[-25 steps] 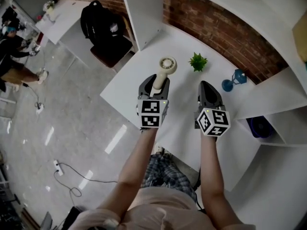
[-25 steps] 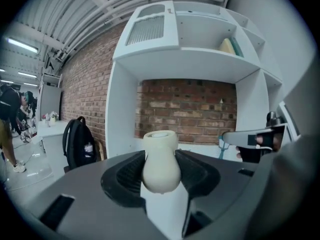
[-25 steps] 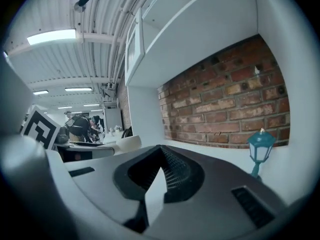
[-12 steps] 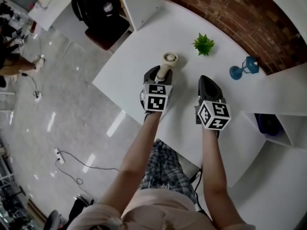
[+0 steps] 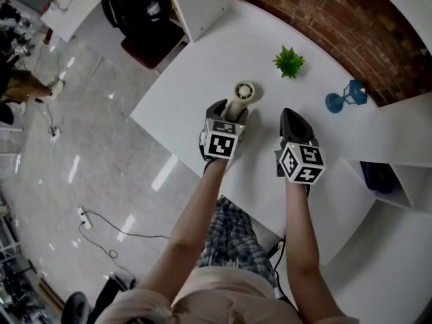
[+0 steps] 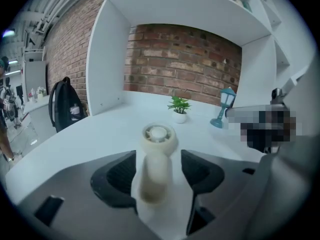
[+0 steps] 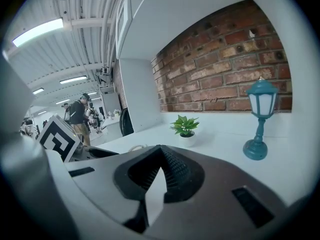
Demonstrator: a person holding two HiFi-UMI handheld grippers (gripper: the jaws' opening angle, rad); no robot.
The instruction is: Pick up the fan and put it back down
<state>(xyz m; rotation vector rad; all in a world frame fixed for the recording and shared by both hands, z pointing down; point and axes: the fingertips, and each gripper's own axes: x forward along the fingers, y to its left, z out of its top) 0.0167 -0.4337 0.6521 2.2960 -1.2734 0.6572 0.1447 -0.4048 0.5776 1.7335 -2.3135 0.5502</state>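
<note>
My left gripper [image 5: 228, 110] sits low over the white table [image 5: 196, 79], its jaws just opening and standing loose around the cream fan [image 5: 241, 94]. The fan lies on the tabletop, head toward the far brick wall, near-left of the potted plant [image 5: 289, 61]. At right, my right gripper [image 5: 291, 118] is clenched on nothing.
</note>
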